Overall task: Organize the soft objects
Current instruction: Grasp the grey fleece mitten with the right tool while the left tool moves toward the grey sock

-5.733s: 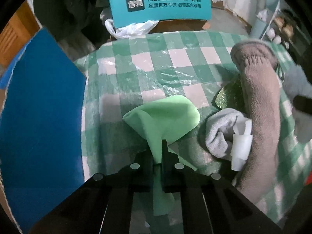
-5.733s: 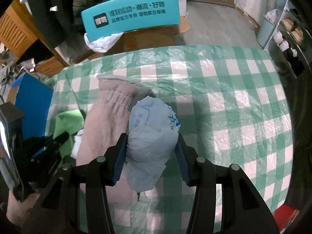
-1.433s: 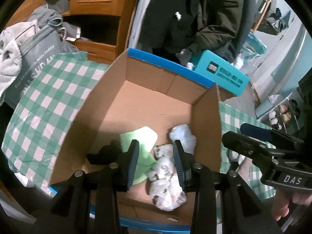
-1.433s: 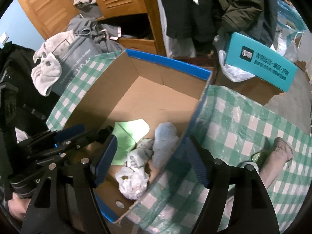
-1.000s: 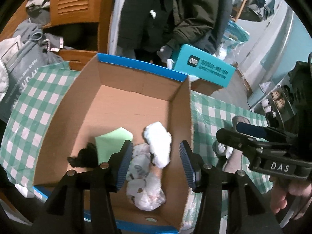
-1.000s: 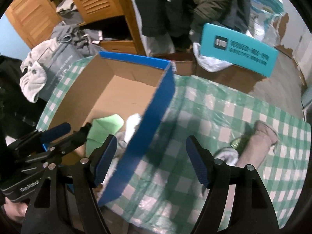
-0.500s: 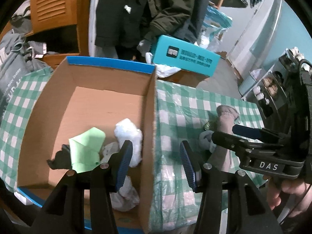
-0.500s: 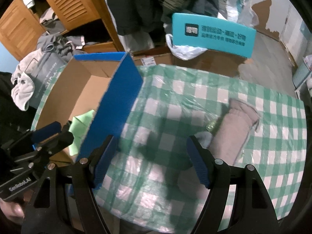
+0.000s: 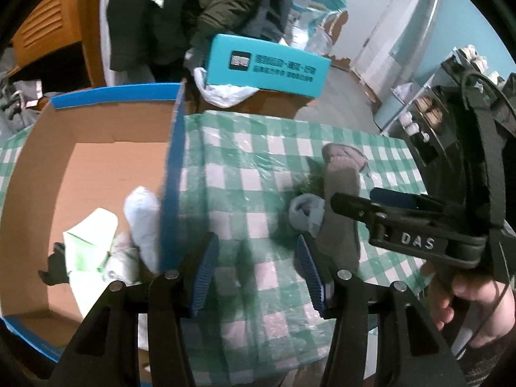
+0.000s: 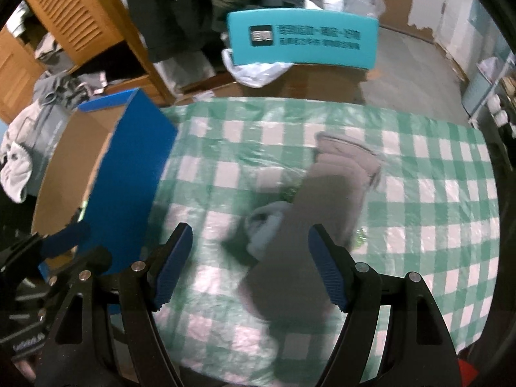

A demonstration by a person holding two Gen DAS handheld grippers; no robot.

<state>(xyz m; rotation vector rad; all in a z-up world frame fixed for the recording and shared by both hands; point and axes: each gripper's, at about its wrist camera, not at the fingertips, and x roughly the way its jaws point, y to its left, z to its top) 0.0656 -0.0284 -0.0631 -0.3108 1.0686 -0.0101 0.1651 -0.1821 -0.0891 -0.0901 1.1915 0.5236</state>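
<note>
While both grippers hang empty | left gripper (image 9: 256, 266) jaws wide, right gripper (image 10: 250, 266) jaws wide | brown sock (image 10: 325, 193) and grey sock (image 10: 267, 225) lie touching, right of the cardboard box (image 9: 96, 167) | risk imo: grabbing the brown one drags the grey one along, or pinches the checked tablecloth (image 10: 435, 193)

A long brown fuzzy sock (image 10: 325, 200) lies stretched flat on the green-and-white checked counter (image 10: 435, 193), its cuff toward the far edge. A small balled grey sock (image 10: 267, 225) rests touching its left side. In the open brown cardboard box with blue outer walls (image 9: 96, 167), a folded light-green cloth (image 9: 90, 242) lies beside crumpled white plastic bundles (image 9: 142, 219) and a dark item (image 9: 53, 269).
</note>
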